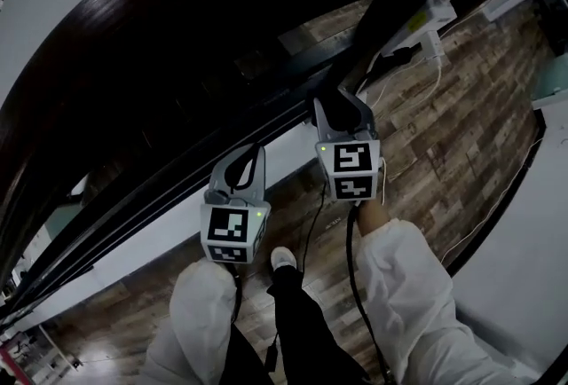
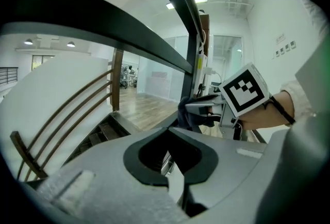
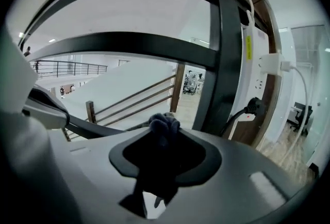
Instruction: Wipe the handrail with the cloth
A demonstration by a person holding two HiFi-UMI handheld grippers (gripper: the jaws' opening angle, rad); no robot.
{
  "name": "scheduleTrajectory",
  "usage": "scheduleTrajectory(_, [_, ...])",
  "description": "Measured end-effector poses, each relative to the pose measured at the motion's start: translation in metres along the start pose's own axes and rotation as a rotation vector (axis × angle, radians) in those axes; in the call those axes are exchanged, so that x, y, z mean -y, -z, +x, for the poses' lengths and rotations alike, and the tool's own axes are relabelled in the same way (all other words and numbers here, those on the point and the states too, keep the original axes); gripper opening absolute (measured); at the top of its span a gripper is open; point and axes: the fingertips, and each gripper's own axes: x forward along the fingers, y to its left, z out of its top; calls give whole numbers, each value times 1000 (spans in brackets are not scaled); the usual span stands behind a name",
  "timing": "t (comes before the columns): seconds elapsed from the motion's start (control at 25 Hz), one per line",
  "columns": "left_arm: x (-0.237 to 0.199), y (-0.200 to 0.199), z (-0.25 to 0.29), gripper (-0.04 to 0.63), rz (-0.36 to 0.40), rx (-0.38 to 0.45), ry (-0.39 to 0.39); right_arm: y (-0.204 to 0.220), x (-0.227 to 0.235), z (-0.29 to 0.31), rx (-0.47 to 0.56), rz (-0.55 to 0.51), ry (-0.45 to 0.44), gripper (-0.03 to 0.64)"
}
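Note:
The dark wooden handrail (image 1: pixel 222 11) sweeps across the top of the head view; its dark underside bars show in the left gripper view (image 2: pixel 103 27) and the right gripper view (image 3: pixel 129 42). My right gripper (image 1: pixel 342 101) is shut on a dark cloth (image 3: pixel 164 122), which bunches out past the jaw tips just under the rail. The left gripper view also catches that cloth (image 2: pixel 188 113) and the right gripper's marker cube (image 2: pixel 245 91). My left gripper (image 1: pixel 256 151) hangs lower and to the left, jaws shut with nothing between them (image 2: pixel 167 130).
A dark upright post (image 3: pixel 227 63) stands right of the cloth, with a white power socket and cables (image 1: pixel 435 19) beside it. Stair rails (image 2: pixel 62 109) descend to the left. Below are the wood floor (image 1: pixel 461 126), the person's legs and a white shoe (image 1: pixel 282 259).

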Motion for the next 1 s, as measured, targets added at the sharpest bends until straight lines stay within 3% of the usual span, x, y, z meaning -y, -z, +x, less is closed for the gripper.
scheduleTrajectory(0.28, [-64, 24, -115, 0, -52, 30, -120, -13, -133, -46, 23, -2, -112, 126])
scheduleTrajectory(0.64, [-181, 86, -310, 0, -163, 18, -377, -41, -344, -84, 16, -18, -313, 126])
scheduleTrajectory(1.0, [-287, 151, -514, 0, -222, 23, -654, -59, -589, -119, 34, -134, -586, 126])
